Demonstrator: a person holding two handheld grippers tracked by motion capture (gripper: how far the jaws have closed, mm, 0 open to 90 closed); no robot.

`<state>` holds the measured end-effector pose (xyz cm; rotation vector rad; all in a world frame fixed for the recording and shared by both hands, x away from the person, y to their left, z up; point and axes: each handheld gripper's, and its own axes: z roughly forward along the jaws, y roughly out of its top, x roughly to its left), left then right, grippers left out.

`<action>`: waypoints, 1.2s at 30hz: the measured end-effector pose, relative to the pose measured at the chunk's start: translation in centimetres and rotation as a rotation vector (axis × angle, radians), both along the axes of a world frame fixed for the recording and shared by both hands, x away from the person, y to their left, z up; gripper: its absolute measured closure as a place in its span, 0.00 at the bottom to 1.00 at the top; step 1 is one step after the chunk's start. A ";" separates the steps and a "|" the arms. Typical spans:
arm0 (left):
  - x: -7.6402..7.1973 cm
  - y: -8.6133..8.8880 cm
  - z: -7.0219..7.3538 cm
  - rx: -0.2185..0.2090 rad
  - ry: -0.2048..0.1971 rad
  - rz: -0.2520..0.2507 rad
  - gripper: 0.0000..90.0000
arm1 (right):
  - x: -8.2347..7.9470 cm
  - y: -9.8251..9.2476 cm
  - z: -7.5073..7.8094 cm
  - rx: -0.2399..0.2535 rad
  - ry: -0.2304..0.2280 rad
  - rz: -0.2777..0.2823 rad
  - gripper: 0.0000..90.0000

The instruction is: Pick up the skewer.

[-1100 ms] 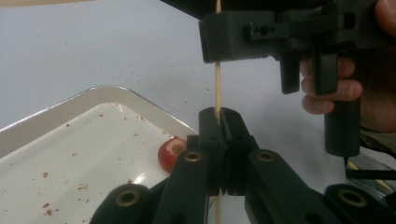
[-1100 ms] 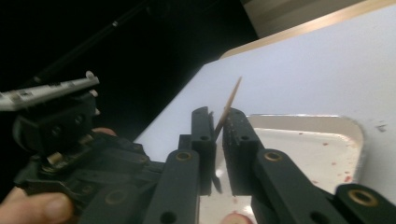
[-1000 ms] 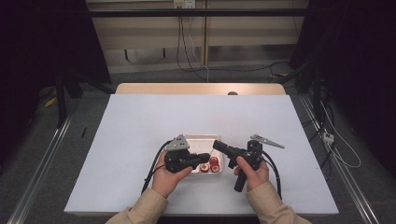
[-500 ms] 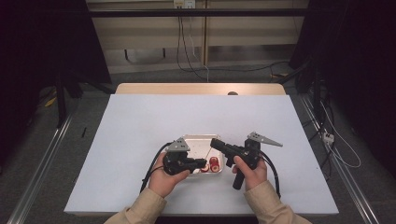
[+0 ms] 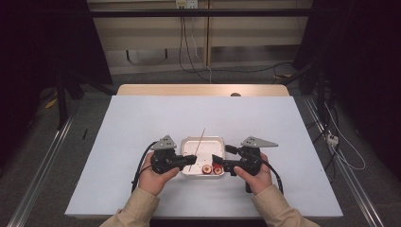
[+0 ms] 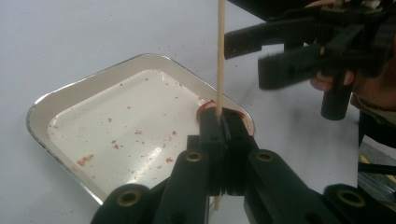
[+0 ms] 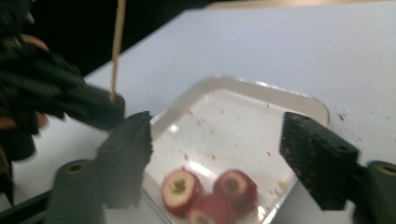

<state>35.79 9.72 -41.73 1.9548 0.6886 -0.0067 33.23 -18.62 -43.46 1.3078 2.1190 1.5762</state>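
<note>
Clamped tight on a thin wooden skewer [image 6: 220,56], the left gripper [image 5: 191,159], with the stick rising out from between the closed jaws and slanting up and away over the tray [image 5: 189,142] in the high view. Seen along the left gripper's own jaws, the skewer [image 5: 199,144] stands almost upright, its lower end poking out beneath the jaws (a sliver only).

Spread wide with nothing between them, the jaws of the right gripper [image 7: 224,154], having just been opening. Below and between those jaws, three red fruit pieces [image 7: 208,189] with pale cut faces and dark cores, bunched together and touching in the near corner of the tray. In the high view, the same fruit pieces [image 5: 212,169] at the tray's front edge, just beside the right gripper [image 5: 216,161] and close to the left one.

Scattered over the white tray floor, small red crumbs [image 6: 140,140]. Under everything, a white table [image 5: 142,118], with both hands gripping the tools from the near side and tan sleeves [image 5: 137,208] at the wrists.
</note>
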 end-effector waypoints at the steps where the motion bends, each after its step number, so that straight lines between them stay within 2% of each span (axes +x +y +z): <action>1: 0.0 0.1 0.0 -0.006 0.001 0.006 0.99 | 0.0 0.0 -0.1 -0.028 0.002 0.011 0.22; 4: 0.0 0.3 0.0 -0.003 0.002 0.008 0.99 | -0.1 0.1 -0.4 -0.092 -0.005 0.047 0.30; 9: 0.0 0.2 -0.2 0.002 0.005 0.003 0.99 | -0.4 0.0 -0.9 -0.138 0.007 0.098 0.49; 14: 0.0 0.1 -0.3 0.010 0.007 0.002 0.99 | -0.7 0.1 -1.3 -0.195 0.007 0.147 0.57; 17: 0.0 0.1 -0.3 0.009 0.008 0.003 0.99 | -0.7 0.3 -1.5 -0.204 0.014 0.165 0.61; 24: 0.0 0.1 -0.4 0.011 0.011 0.001 0.99 | -0.5 0.6 -1.8 -0.217 0.020 0.178 0.63; 36: 0.1 0.1 -0.3 0.006 0.013 0.004 0.99 | -0.1 0.7 -2.1 -0.194 0.050 0.184 0.68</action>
